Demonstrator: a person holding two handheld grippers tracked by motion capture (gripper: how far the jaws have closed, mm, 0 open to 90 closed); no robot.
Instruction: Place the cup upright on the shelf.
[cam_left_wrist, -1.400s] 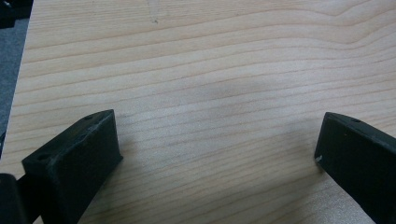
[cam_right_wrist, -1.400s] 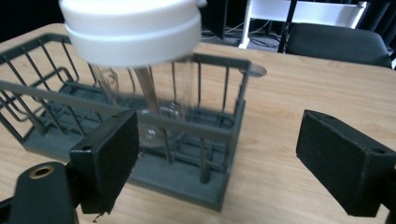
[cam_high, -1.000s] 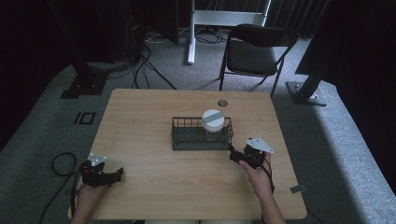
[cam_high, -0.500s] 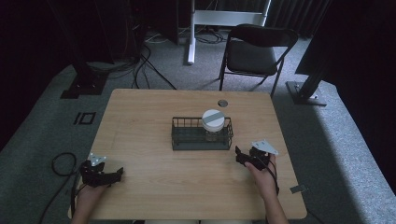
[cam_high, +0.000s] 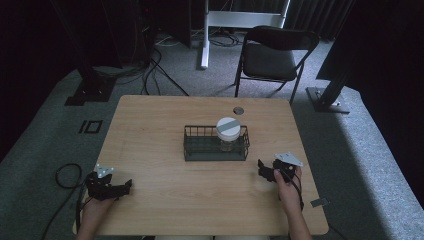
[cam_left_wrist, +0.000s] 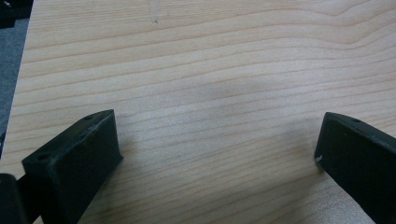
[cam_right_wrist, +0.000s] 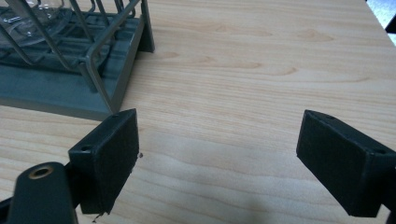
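Observation:
A dark wire basket stands at the middle of the wooden table. Inside its right end sits a clear glass jar with a white lid. My right gripper rests on the table to the right of the basket and a little nearer, open, with bare wood between its jaws. The basket's corner shows at the upper left of the right gripper view. My left gripper lies at the near left corner of the table, open over bare wood.
A small round grommet is set into the table's far edge. A black folding chair stands beyond the table. A cable loop lies on the carpet at the left. A small grey tag sits near the table's right corner.
My right gripper has drawn back from the basket's right end, moving right and toward the person. The left gripper has stayed where it was.

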